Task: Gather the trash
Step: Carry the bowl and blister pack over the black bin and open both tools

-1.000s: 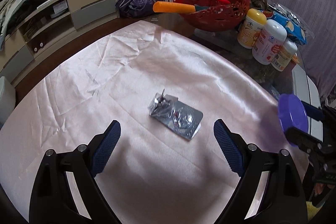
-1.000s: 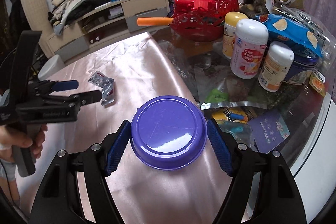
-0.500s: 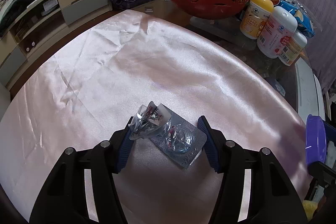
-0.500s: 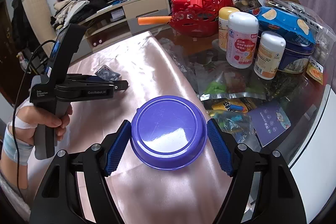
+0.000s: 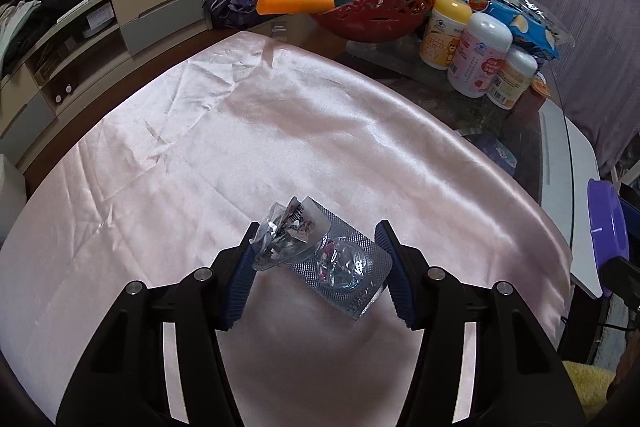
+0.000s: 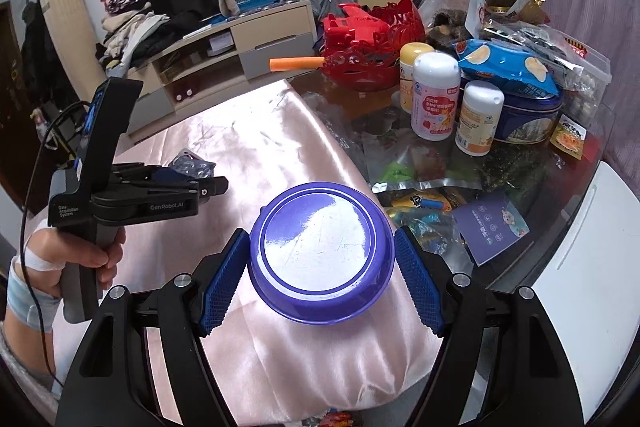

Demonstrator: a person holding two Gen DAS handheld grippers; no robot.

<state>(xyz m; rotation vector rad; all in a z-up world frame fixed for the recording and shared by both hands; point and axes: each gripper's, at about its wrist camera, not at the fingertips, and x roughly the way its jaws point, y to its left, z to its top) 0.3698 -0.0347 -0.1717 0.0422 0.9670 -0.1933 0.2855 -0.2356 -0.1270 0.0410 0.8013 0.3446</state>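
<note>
- Left gripper (image 5: 316, 259) is clamped on the crumpled blister pack (image 5: 326, 259), lifted clear of the pink cloth (image 5: 280, 131).
- Purple bowl (image 6: 322, 253) is gripped by the right gripper (image 6: 322, 267), base facing the camera.
- Bowl's open side should be turned up and the pack centred over it before release.

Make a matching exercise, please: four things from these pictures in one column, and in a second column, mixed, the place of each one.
Things:
1. blister pack
2. purple bowl
3. orange handle
4. blue snack bag

Places:
A. sticking out of the red basket
B. between the fingers of the left claw
C. on top of the round blue tin
D. between the fingers of the right claw, bottom up

Pairs: 1-B, 2-D, 3-A, 4-C
</note>
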